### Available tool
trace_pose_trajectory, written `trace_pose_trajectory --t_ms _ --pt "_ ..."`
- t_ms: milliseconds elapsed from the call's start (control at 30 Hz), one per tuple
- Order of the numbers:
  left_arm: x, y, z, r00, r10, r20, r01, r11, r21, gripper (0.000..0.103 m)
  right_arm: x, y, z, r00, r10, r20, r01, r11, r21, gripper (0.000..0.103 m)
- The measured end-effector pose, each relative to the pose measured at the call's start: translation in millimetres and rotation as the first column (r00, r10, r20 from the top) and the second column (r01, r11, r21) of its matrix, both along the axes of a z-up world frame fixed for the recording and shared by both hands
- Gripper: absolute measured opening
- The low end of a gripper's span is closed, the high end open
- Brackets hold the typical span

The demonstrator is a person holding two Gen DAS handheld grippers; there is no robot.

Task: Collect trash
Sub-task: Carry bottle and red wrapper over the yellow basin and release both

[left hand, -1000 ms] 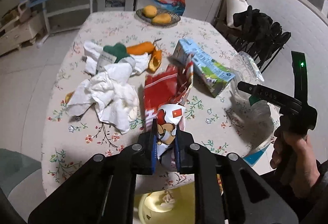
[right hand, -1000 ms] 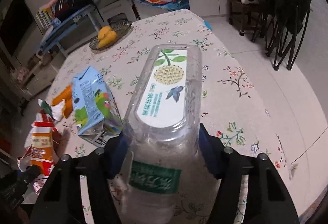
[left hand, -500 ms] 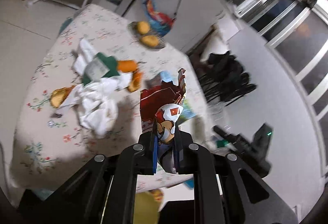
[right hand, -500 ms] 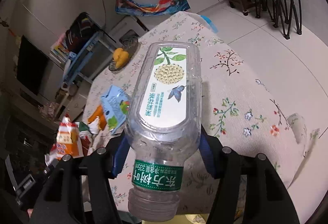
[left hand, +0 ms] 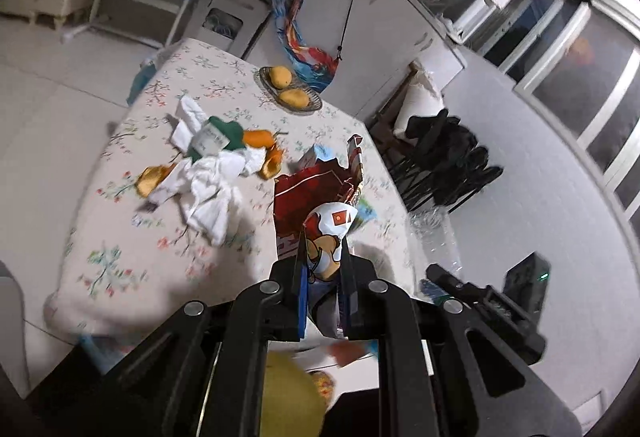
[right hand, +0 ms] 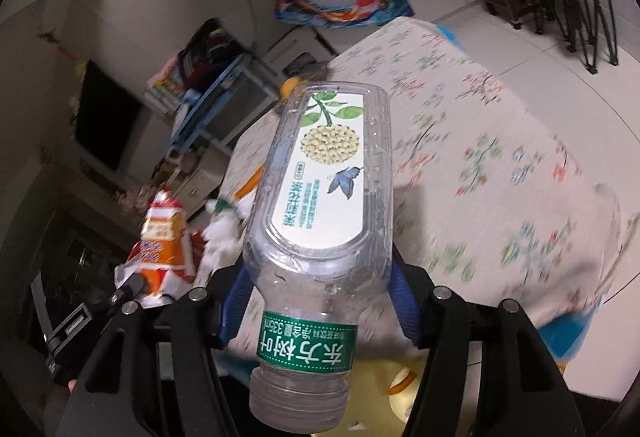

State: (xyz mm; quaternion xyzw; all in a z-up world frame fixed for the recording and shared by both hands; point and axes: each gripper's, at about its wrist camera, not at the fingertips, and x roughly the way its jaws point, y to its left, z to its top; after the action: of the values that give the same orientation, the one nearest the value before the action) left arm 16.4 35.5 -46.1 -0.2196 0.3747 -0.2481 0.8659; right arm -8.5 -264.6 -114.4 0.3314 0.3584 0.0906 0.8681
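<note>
Right under your two claws, a yellow bin (right hand: 372, 389) with a few scraps in it is showing at the bottom of both wrist views, and you are holding both loads above it. Your left claw (left hand: 323, 301) is clenching the lower end of a torn red snack wrapper (left hand: 316, 197), its pads nearly together on the thin foil, with the wrapper standing up clear of the desk (left hand: 132, 257). Your right claw (right hand: 316, 301) is gripping a clear plastic bottle (right hand: 320, 197) across its shoulders, neck and open mouth pointing back toward the camera, base pointing away over the desk; the bottle looks empty and capless.

So two pieces are lifted and, judging by the bin below, you are close to dropping them, though neither is released yet.

Farther out on the floral cloth, plenty is waiting. A heap of crumpled white tissues (left hand: 212, 189) is lying near the middle, with a green-and-white packet (left hand: 212, 137) just beyond it and orange peels (left hand: 260, 141) beside that. A brownish scrap (left hand: 150, 179) is touching the tissues' left edge. A blue carton (left hand: 316, 157) is peeking out behind the wrapper, mostly hidden.

At the far end, a wire basket of mangoes (left hand: 292, 93) is sitting apart from the litter; that looks like fruit to leave. Roughly, you are a small part of the way through.
</note>
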Motion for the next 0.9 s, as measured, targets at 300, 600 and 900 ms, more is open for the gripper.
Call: trace_pose_trajectory --t_ms 300,600,900 --pt "-54.2 -15.7 -9.6 0.999 -0.038 0.03 0.033 0.988 0.153 0.012 -36.6 40.0 -3.2 0.992 0.123 -0.011 -0.123 0.99 -0.07 0.06" --pt "-82.3 -19.8 -20.6 0.999 -0.051 0.002 0.049 0.976 0.21 0.012 -53.8 66.0 -23.0 0.974 0.202 -0.099 -0.209 0.975 -0.075 0.06" --pt "-102.4 -26.3 -36.6 0.997 -0.061 -0.053 0.073 0.956 0.285 0.012 -58.5 85.5 -47.1 0.943 0.254 -0.216 -0.28 0.955 -0.101 0.06"
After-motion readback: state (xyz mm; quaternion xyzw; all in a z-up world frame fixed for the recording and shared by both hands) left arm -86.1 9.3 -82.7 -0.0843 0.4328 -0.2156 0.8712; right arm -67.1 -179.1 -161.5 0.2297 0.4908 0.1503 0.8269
